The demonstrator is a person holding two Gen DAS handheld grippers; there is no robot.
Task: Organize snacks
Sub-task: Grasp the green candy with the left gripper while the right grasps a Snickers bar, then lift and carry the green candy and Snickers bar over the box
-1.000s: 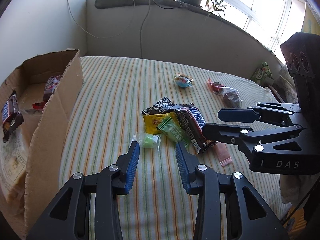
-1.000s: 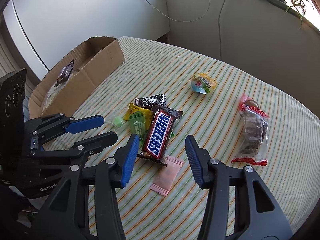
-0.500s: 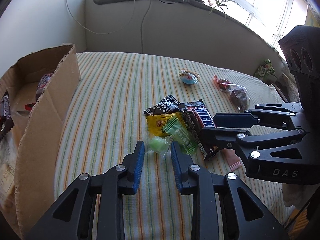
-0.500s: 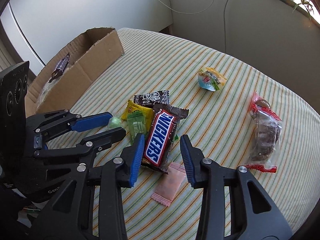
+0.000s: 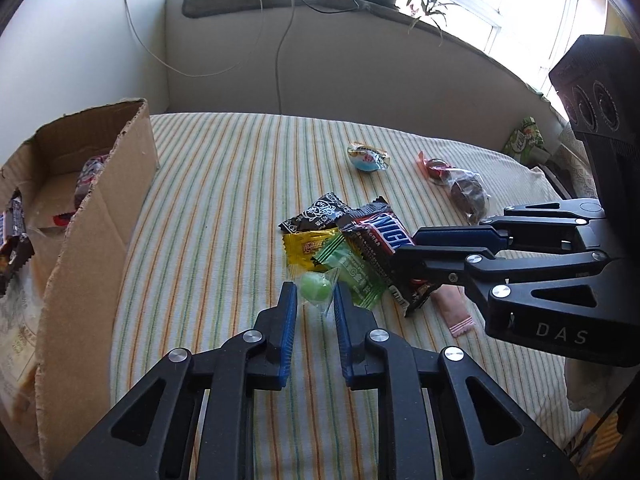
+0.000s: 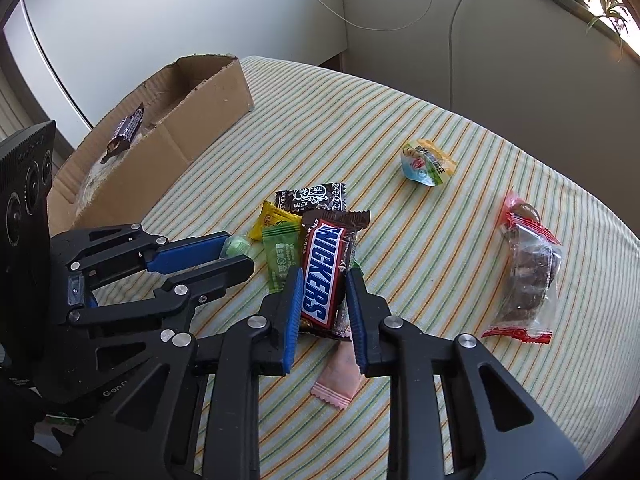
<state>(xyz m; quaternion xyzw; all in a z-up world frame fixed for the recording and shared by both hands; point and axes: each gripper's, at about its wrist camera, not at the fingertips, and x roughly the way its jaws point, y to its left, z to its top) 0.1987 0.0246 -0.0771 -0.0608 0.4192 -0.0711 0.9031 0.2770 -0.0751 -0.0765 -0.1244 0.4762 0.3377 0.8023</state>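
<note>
A small heap of snacks lies on the striped cloth (image 5: 224, 184). My left gripper (image 5: 316, 292) is closing, and its blue pads touch both sides of a round green candy (image 5: 316, 288) in clear wrap at the heap's near edge. In the right wrist view that candy (image 6: 237, 246) sits between the left gripper's (image 6: 240, 250) tips. My right gripper (image 6: 324, 276) is shut on the lower end of a Snickers bar (image 6: 324, 264), also seen side-on (image 5: 380, 228) with the right gripper (image 5: 404, 246) on it. An open cardboard box (image 5: 100, 216) at the left holds several snacks.
Beside the bar lie a yellow packet (image 5: 308, 246), a green sachet (image 5: 352, 272) and a black wrapper (image 5: 320, 216). A pink sachet (image 6: 338, 380) lies under my right gripper. Farther off are a jelly cup (image 5: 366, 158) and a clear pastry bag (image 5: 464, 192).
Both grippers narrowed their jaws from wide apart. The left one came in around the green candy; the right one closed onto the Snickers bar.
</note>
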